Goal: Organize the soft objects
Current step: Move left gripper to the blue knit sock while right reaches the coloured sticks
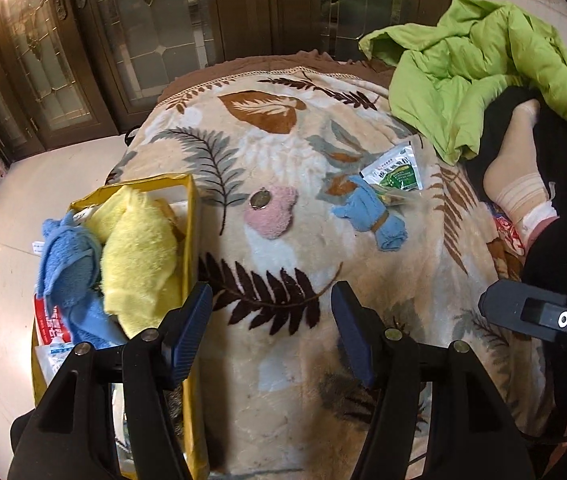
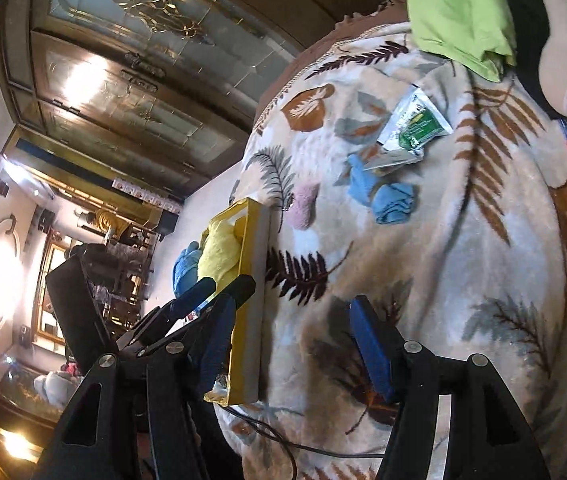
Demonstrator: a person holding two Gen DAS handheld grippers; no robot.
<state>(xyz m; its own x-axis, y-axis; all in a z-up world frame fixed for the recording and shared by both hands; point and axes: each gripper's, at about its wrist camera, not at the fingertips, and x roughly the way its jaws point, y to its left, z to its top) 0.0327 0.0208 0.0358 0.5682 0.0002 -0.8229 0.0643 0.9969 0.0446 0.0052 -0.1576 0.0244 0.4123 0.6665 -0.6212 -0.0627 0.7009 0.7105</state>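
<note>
Both my grippers, left (image 1: 269, 312) and right (image 2: 291, 320), gaped empty; I judged the pink sock (image 1: 269, 210), mid-blanket (image 1: 283, 360) beside the yellow box (image 1: 189, 240), deserved a low, centred pinch.

A plush, fuzzy fleece blanket (image 1: 283, 160) with a leaf print lies under a yellow terry towel (image 1: 139, 256), a blue terry cloth (image 1: 69, 272) and a pink fluffy cloth (image 1: 271, 212), all matt and nubbly. The yellow box (image 1: 189, 232) looks like smooth cardboard, the green sachet (image 1: 397, 172) like glossy foil. The fingers (image 1: 189, 332) are matt black plastic with ribbed blue pads and shiny metal pins.
</note>
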